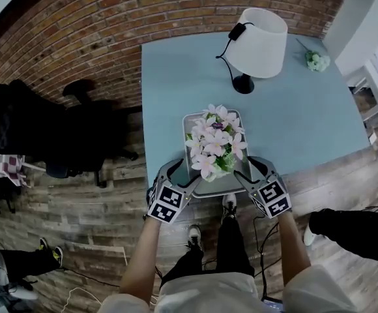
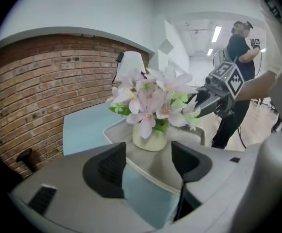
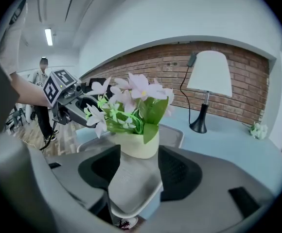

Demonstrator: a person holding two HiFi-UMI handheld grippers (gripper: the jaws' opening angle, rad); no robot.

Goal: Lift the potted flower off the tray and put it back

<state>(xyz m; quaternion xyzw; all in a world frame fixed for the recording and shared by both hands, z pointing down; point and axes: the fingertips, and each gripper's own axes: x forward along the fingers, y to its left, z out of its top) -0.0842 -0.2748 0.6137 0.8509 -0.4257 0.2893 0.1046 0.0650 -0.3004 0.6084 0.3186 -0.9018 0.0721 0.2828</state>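
Observation:
The potted flower (image 1: 215, 142), pink and white blooms in a cream pot (image 2: 150, 140), stands on the grey tray (image 1: 221, 186) at the near edge of the blue table (image 1: 306, 122). My left gripper (image 1: 181, 175) is at the tray's near left corner. It is open, and in the left gripper view (image 2: 148, 161) the tray rim (image 2: 116, 130) and table edge show between its jaws. My right gripper (image 1: 249, 170) is at the near right corner, also open. In the right gripper view (image 3: 138, 171) the tray corner (image 3: 131, 188) lies between the jaws, and the pot (image 3: 138, 147) stands just beyond them.
A white-shaded lamp (image 1: 257, 44) with a black base and cord stands behind the tray. A small flower bunch (image 1: 317, 60) lies at the far right corner. A black office chair (image 1: 78, 135) is left of the table. Other people stand on the wooden floor (image 1: 352, 230).

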